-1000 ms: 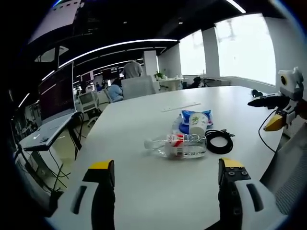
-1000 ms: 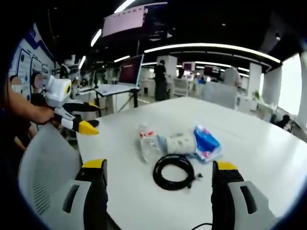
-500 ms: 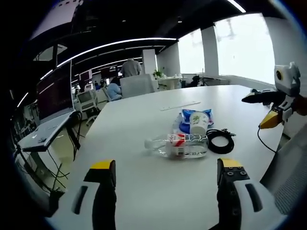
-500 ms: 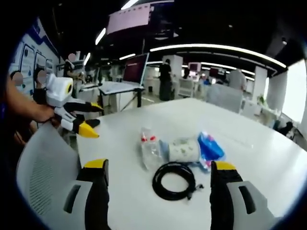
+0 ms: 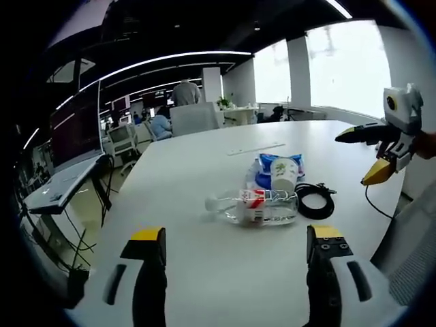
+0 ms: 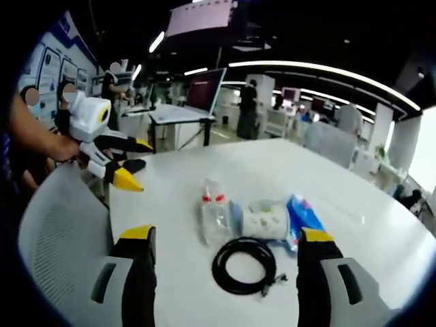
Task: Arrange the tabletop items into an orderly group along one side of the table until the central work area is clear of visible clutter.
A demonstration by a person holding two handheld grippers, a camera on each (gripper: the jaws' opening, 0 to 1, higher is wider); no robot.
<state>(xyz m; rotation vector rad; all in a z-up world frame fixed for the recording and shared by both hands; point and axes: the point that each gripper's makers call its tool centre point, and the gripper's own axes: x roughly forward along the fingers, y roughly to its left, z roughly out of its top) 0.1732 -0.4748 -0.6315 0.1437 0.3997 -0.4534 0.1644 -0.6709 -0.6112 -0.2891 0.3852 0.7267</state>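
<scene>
Table (image 5: 204, 259) — one bottle (image 5: 253, 206), cup (image 5: 283, 174), cable (image 5: 313, 201).

The left gripper (image 5: 235, 252) is held above the near edge of the tabletop, its jaws spread wide and nothing gripped. The right gripper (image 6: 223, 252) is held likewise, jaws wide apart and empty. In the right gripper view, the left gripper is grasped by a hand (image 6: 60, 148) beyond the table's left edge.
</scene>
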